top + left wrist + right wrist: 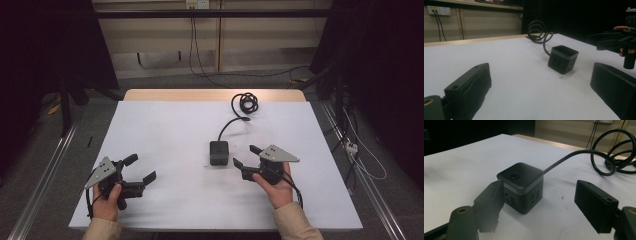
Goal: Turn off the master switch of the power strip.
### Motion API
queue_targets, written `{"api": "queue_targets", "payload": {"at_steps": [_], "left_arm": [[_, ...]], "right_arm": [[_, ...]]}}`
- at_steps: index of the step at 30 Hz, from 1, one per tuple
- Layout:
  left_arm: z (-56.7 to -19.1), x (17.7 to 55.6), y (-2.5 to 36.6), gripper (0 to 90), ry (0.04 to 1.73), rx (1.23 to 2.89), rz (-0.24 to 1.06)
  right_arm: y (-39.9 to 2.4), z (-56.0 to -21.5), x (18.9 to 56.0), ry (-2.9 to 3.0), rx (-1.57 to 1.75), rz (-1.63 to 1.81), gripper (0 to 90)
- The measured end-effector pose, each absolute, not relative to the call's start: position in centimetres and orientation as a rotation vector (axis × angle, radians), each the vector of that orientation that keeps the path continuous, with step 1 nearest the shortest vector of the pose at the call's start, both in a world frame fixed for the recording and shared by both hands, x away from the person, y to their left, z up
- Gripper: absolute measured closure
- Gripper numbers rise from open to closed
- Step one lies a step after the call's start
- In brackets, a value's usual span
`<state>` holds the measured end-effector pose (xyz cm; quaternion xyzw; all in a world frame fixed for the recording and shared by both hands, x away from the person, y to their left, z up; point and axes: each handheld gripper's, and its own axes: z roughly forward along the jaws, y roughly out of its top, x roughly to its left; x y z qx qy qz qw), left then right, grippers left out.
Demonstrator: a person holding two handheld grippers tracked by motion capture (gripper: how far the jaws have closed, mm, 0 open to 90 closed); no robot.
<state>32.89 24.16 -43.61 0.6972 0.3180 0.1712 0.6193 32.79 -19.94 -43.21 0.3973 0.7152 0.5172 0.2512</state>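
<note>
i held my left hand-held gripper (141, 168) low over the near left part of the white table (165, 130), its jaws spread wide with nothing between them, pointing across toward the middle. my right hand-held gripper (246, 156) sat at the near right, its jaws also spread apart and empty, aimed left at the black cube power strip (219, 152). the cube stood upright on the table near the middle, just beside my right jaws; in the right gripper view one jaw tip looked very close to the cube's lower corner, though i could not tell whether it touched. the cube's black cord (227, 127) ran away toward the far edge and ended in a loose coil (245, 103) there.
</note>
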Motion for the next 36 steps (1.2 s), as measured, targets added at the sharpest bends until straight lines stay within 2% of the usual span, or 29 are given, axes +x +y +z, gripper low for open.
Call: {"api": "queue_targets", "payload": {"at_steps": [36], "left_arm": [[-43.7, 32.9, 24.2, 3.1, 0.733, 1.601, 0.386]], "right_arm": [[-18.6, -42.7, 34.3, 1.999, 1.092, 1.442, 38.2]]}}
